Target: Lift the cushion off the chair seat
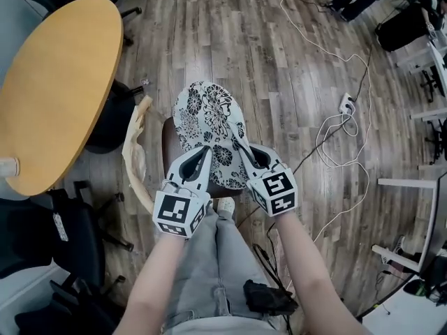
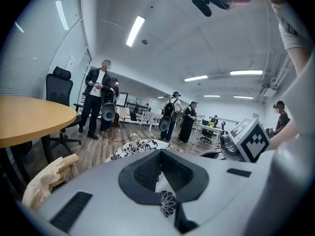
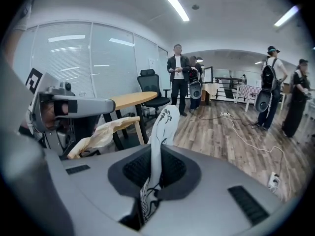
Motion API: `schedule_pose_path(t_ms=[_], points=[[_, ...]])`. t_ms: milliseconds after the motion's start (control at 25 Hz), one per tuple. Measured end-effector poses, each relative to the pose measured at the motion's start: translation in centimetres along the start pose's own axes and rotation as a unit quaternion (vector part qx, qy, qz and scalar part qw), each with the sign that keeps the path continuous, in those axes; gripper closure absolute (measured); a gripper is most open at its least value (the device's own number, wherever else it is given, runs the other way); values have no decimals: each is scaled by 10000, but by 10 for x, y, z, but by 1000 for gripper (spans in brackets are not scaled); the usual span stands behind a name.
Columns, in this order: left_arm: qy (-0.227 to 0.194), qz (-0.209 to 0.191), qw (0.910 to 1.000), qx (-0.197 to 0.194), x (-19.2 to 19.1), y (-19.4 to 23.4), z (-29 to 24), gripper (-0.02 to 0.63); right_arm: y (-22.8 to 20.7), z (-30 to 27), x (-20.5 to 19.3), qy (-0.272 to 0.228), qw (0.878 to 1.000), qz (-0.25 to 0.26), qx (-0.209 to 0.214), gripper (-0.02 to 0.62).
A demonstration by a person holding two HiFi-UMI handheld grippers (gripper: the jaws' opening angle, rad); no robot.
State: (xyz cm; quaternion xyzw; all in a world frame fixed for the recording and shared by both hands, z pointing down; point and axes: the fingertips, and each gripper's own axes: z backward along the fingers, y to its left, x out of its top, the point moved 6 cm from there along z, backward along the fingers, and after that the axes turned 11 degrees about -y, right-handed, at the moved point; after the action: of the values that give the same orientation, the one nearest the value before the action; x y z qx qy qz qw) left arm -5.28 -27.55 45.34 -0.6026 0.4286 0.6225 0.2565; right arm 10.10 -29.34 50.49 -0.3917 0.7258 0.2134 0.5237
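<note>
A white cushion with a black flower print (image 1: 209, 117) hangs tilted above the dark chair seat (image 1: 170, 145), its far end higher. My left gripper (image 1: 202, 153) is shut on the cushion's near edge, and my right gripper (image 1: 244, 149) is shut on that edge beside it. In the left gripper view the printed fabric (image 2: 166, 200) is pinched between the pads of the left gripper (image 2: 160, 170), and the cushion (image 2: 135, 146) spreads out beyond. In the right gripper view the cushion (image 3: 165, 122) rises edge-on out of the right gripper (image 3: 153, 175).
The chair's pale wooden back (image 1: 136, 145) is left of the seat. A round yellow table (image 1: 56, 82) and black office chairs (image 1: 63, 236) stand at the left. Cables and a power strip (image 1: 347, 103) lie on the wooden floor at the right. Several people (image 3: 178, 77) stand far off.
</note>
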Motion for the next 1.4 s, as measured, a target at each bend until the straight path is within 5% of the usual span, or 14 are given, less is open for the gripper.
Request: schedule_pose_path(t_ms=[720, 1400], points=[[-572, -104, 9982, -170, 87, -26, 8, 604, 19, 54, 84, -263, 9991, 233, -246, 554], [-1174, -646, 9898, -491, 162, -42, 26, 604, 52, 88, 160, -635, 9963, 488, -322, 554]])
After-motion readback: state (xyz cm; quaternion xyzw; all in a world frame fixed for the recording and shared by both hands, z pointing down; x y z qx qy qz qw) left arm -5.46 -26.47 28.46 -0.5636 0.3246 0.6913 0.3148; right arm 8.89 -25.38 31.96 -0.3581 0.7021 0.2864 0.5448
